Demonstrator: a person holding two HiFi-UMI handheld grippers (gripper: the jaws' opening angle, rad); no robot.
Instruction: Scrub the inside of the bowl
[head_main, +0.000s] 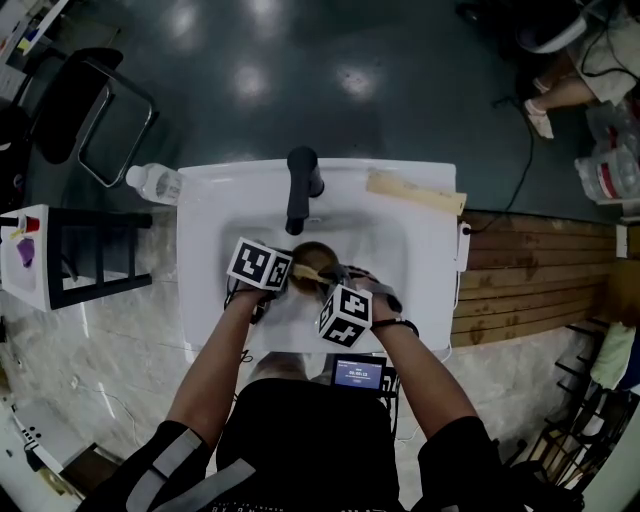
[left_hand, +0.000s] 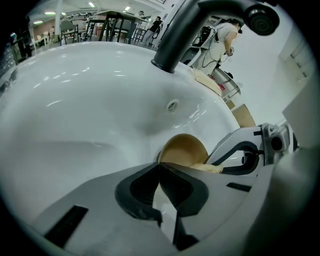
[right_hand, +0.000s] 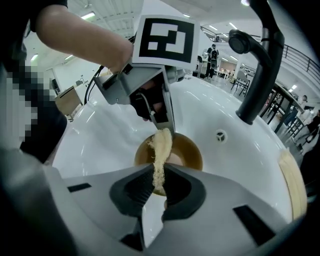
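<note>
A brown wooden bowl (head_main: 314, 256) sits in the white sink basin (head_main: 390, 250) below the tap. My left gripper (head_main: 288, 281) is shut on the bowl's near-left rim; in the left gripper view its jaws (left_hand: 159, 166) meet on the bowl's edge (left_hand: 184, 149). My right gripper (head_main: 324, 280) is shut on a pale yellow fibrous scrubber (right_hand: 160, 150). The scrubber reaches up across the inside of the bowl (right_hand: 189, 148), its far end next to the left gripper (right_hand: 169, 129). In the left gripper view the right gripper (left_hand: 245, 150) shows behind the bowl, at the right.
A black faucet (head_main: 300, 186) arches over the basin, with the overflow hole (right_hand: 220, 135) below it. A plastic bottle (head_main: 153, 182) lies at the sink's far-left corner, and a wooden board (head_main: 416, 192) at its far right. A black rack (head_main: 95, 258) stands to the left.
</note>
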